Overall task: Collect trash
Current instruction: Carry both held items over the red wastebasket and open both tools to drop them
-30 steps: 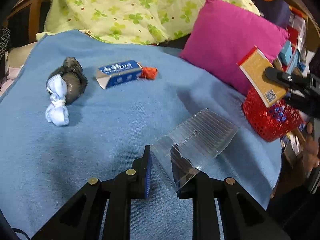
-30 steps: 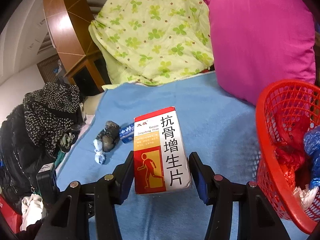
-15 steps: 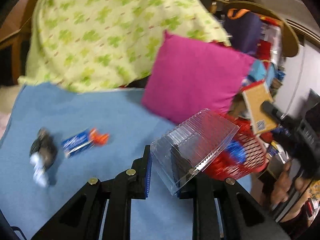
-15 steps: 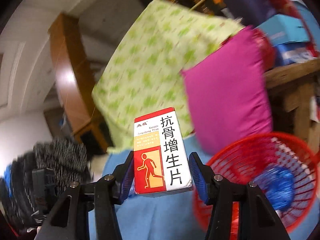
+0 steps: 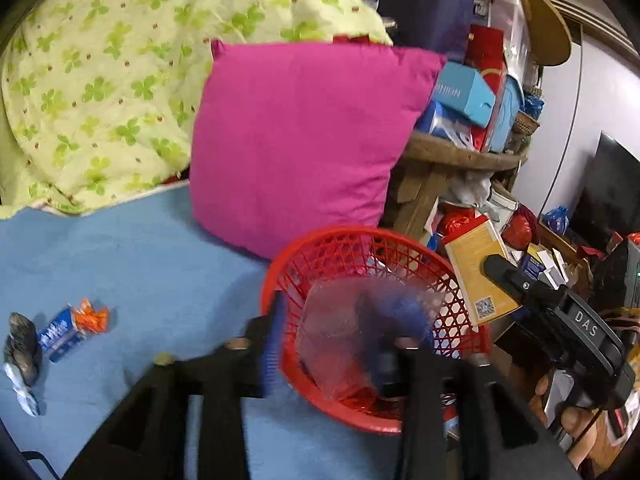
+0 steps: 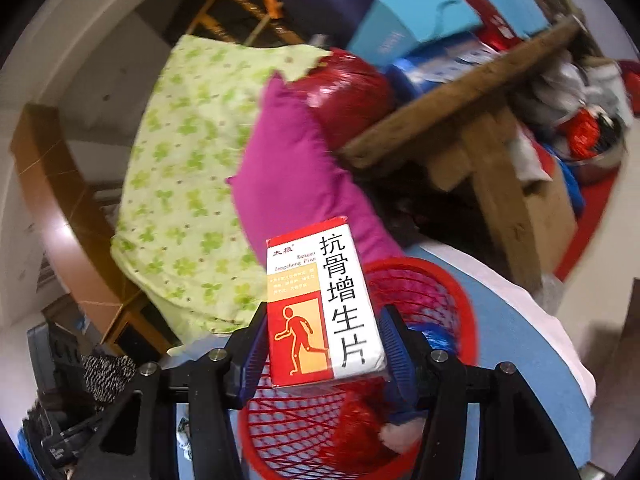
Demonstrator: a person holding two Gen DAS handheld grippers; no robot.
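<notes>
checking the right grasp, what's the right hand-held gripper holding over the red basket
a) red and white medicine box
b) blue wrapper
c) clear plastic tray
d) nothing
a: the right hand-held gripper is shut on the medicine box above the basket.

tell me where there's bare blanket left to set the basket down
Bare blue blanket lies between the pink pillow, the red basket and the blue wrapper. The blanket's left edge holds the wrapper and a grey bundle; right of the basket is cluttered.
</notes>
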